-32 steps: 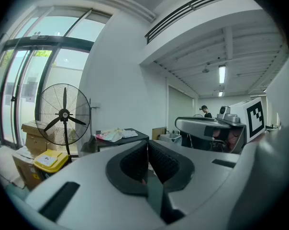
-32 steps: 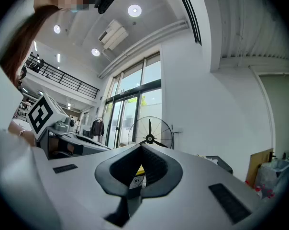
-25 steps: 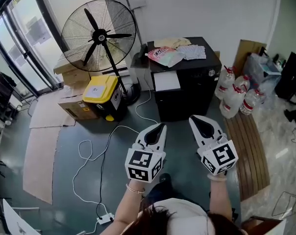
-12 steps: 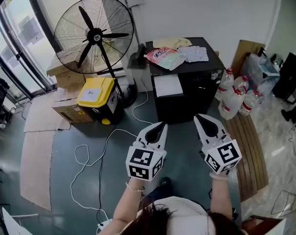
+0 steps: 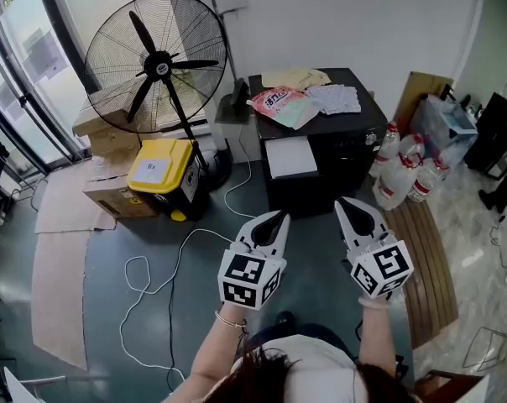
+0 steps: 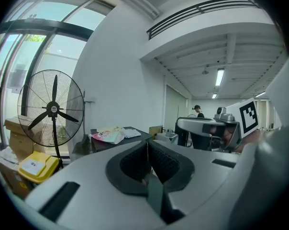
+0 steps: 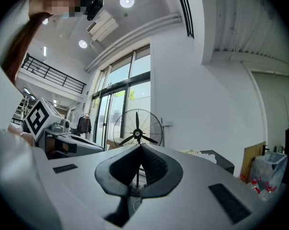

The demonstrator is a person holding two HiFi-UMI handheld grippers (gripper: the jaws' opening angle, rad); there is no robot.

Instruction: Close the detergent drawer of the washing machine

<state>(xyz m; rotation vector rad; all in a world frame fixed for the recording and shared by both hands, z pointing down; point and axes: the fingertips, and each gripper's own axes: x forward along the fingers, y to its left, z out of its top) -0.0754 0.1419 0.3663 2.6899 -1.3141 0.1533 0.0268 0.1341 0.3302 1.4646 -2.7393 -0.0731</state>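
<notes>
The black washing machine (image 5: 342,145) stands against the far wall, with bags and cloths on its lid. A white drawer (image 5: 289,156) sticks out of its front at the upper left. My left gripper (image 5: 275,217) and my right gripper (image 5: 347,203) hover side by side over the floor, short of the machine and pointing toward it. Both are shut with nothing between the jaws. In the left gripper view the shut jaws (image 6: 147,143) face the machine's lid (image 6: 116,134). The right gripper view shows shut jaws (image 7: 140,147) before the fan (image 7: 137,131).
A big pedestal fan (image 5: 157,61) stands left of the machine, with a yellow-lidded box (image 5: 159,168) and cardboard boxes (image 5: 111,193) by it. A white cable (image 5: 171,267) loops over the floor. Water bottles (image 5: 402,170) and a wooden board (image 5: 423,250) lie to the right.
Both grippers have been carried forward toward the machine, which now sits lower and nearer in the head view. Their jaws have stayed shut.
</notes>
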